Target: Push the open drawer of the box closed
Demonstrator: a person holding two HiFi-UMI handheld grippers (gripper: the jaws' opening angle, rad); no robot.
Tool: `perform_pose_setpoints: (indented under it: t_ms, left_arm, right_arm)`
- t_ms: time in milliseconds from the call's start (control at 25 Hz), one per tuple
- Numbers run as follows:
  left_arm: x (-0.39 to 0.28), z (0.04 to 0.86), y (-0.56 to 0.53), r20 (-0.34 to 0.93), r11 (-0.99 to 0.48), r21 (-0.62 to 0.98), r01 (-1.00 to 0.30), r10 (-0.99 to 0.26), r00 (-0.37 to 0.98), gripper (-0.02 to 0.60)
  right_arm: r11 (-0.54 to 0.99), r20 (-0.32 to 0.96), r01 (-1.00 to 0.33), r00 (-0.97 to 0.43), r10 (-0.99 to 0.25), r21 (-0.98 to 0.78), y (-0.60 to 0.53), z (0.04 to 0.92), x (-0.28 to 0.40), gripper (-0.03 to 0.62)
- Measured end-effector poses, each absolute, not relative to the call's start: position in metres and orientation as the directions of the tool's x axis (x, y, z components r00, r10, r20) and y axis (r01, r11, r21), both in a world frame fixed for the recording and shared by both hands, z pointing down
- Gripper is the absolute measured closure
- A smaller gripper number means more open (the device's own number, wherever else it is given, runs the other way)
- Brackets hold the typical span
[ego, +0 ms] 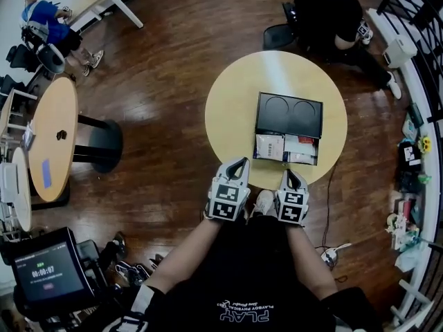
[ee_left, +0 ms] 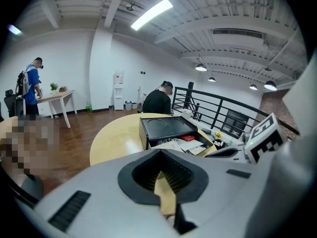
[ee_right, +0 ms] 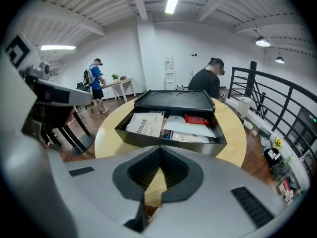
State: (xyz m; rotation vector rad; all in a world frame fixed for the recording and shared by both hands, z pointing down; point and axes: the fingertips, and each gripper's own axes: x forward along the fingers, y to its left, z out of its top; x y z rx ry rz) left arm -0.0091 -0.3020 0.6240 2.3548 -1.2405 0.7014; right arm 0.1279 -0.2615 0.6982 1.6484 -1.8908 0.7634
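one black box is set about mid-way on one round yellow table, and two round recesses are moulded into its top. its one drawer is pulled out on the side facing the grippers. the drawer is filled with flat things: one white printed packet at its left, one red packet at the back right, and white sheets between and under them, too overlapped to be counted.

two grippers are held side by side over the near edge of the table. both are pointed at the drawer and kept near its front, and nothing is touched. the left gripper is set slightly farther forward and is aimed toward the drawer's left corner. the right gripper is lined up with the drawer's front wall. two forearms are bent in from the body, one to each gripper. the fingers of each gripper are brought together at the tips with nothing caught between them, and only a sliver of table top is seen through the slot below.

two other people are seen: one in black seated just beyond the table, and one in blue far off at the upper left. a second round table stands at the left, and one screen with a timer is seen at the lower left.
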Motion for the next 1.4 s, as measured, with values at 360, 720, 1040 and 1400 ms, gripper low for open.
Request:
perform_pose_setpoints:
  t_ms: [360, 720, 1040, 1400]
  left_arm:
    - [-0.023, 0.634, -0.309, 0.608, -0.500, 0.120, -0.858, -0.646, 0.461, 0.584]
    - [-0.040, 0.639, -0.319, 0.615, -0.469, 0.120, -0.875, -0.657, 0.436, 0.584]
    - [-0.055, 0.641, -0.326, 0.618, -0.434, 0.122, -0.893, -0.671, 0.410, 0.584]
    - [-0.062, 0.636, -0.333, 0.615, -0.410, 0.135, -0.902, -0.679, 0.400, 0.584]
  right_arm:
    - [0.077, 0.741, -0.992, -0.127, -0.660, -0.102, -0.269, 0.717, 0.125, 0.574]
    - [0.043, 0.785, -0.995, -0.099, -0.611, -0.092, -0.279, 0.738, 0.121, 0.520]
    - [0.070, 0.820, -0.996, -0.079, -0.567, -0.048, -0.284, 0.745, 0.123, 0.520]
    - [0.085, 0.830, -0.994, -0.102, -0.548, -0.066, -0.282, 0.749, 0.127, 0.522]
